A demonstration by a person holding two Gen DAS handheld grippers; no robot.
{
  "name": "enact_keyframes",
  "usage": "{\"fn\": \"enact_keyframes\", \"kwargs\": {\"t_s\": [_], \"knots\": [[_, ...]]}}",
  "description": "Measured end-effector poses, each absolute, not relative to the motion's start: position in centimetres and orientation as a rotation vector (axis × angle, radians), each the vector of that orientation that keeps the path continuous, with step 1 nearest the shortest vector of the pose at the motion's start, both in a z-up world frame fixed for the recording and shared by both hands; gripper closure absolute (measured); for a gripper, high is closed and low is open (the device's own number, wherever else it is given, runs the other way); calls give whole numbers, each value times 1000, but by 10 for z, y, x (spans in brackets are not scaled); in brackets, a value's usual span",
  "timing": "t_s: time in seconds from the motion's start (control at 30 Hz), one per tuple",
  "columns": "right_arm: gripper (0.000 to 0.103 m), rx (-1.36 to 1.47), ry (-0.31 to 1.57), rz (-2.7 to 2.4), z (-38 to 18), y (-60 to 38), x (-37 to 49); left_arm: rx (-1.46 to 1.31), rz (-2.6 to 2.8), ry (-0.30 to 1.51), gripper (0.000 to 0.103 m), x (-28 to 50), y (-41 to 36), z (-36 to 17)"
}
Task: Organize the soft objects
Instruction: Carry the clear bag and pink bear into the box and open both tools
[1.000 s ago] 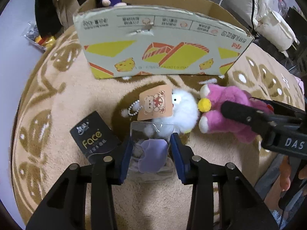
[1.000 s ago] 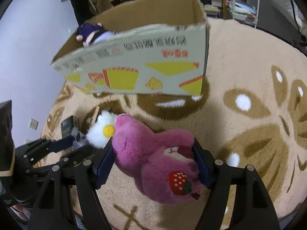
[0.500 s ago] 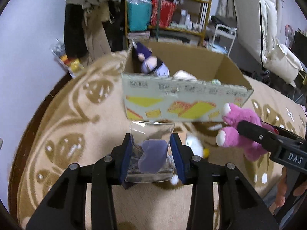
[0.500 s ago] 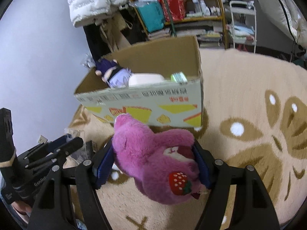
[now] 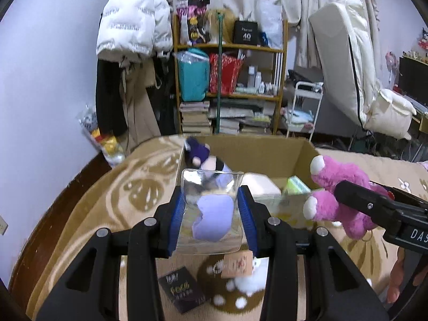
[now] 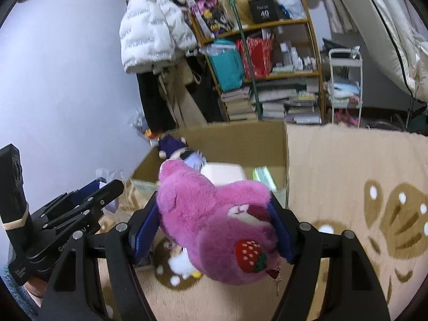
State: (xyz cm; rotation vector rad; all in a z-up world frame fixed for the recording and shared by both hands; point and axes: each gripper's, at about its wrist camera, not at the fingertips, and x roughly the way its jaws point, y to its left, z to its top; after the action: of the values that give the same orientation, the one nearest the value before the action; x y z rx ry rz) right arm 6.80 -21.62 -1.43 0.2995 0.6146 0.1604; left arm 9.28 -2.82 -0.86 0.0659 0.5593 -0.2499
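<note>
My left gripper (image 5: 211, 214) is shut on a clear plastic pouch (image 5: 211, 203) with a lilac soft item inside, held in the air in front of the open cardboard box (image 5: 267, 155). My right gripper (image 6: 214, 230) is shut on a pink plush bear (image 6: 214, 222) with a strawberry patch, held in the air near the box (image 6: 240, 139); the bear also shows in the left wrist view (image 5: 339, 187). A purple-hatted doll (image 5: 200, 157), a white pad and a green packet lie in the box. A white fluffy plush (image 5: 251, 281) with a card tag lies on the rug below.
A black "face" packet (image 5: 182, 291) lies on the beige patterned rug (image 6: 347, 165). Behind the box stand a cluttered wooden shelf (image 5: 230, 80), hanging coats (image 5: 133, 26), a white trolley (image 5: 305, 107) and a folded mattress at the right.
Both grippers have risen from rug level with the pouch and the pink bear. The box now lies below and ahead, with its inside in view. The white plush stayed on the rug.
</note>
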Motion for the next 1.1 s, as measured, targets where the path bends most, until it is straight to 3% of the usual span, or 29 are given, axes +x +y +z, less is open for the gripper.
{"fn": "enact_keyframes", "kwargs": {"t_s": [0.37, 1.1], "knots": [[25, 261, 567, 139, -7, -219, 96, 128, -280, 524, 64, 129, -48, -1], [24, 248, 607, 107, -27, -242, 143, 97, -279, 630, 63, 177, -51, -25]]}}
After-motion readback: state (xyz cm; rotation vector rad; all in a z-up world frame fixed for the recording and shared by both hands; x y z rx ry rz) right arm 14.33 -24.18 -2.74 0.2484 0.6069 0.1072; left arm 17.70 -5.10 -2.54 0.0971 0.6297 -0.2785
